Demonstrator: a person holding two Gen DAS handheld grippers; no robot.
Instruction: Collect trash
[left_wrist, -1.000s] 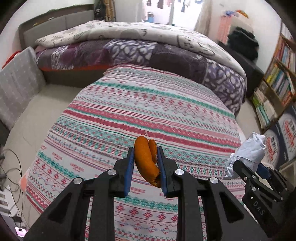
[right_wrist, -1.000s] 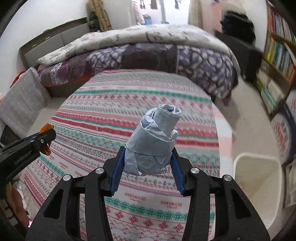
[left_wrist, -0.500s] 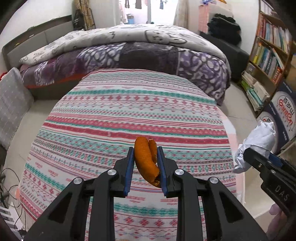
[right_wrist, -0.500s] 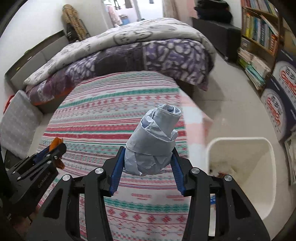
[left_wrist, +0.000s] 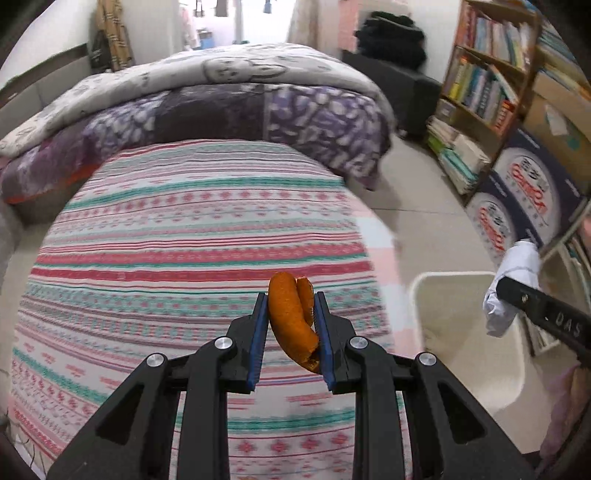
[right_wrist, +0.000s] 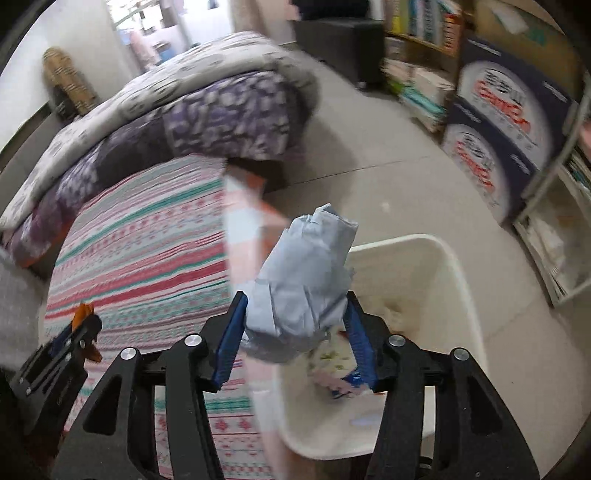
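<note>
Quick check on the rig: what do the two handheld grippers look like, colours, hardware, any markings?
Both match: the left gripper and right gripper have black angular frames with triangular cut-outs, silver round bolt heads and blue ribbed pads. The right one's side carries white "DAS" lettering. No cables or sleeves visible.

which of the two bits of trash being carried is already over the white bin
The crumpled pale paper wad between the right gripper's opening jaws hangs over the white bin. The orange peel, clamped in the left gripper, is over the striped bedspread.

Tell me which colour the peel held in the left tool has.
Orange. The peel shows best in the left wrist view, between the left tool's blue pads.
</note>
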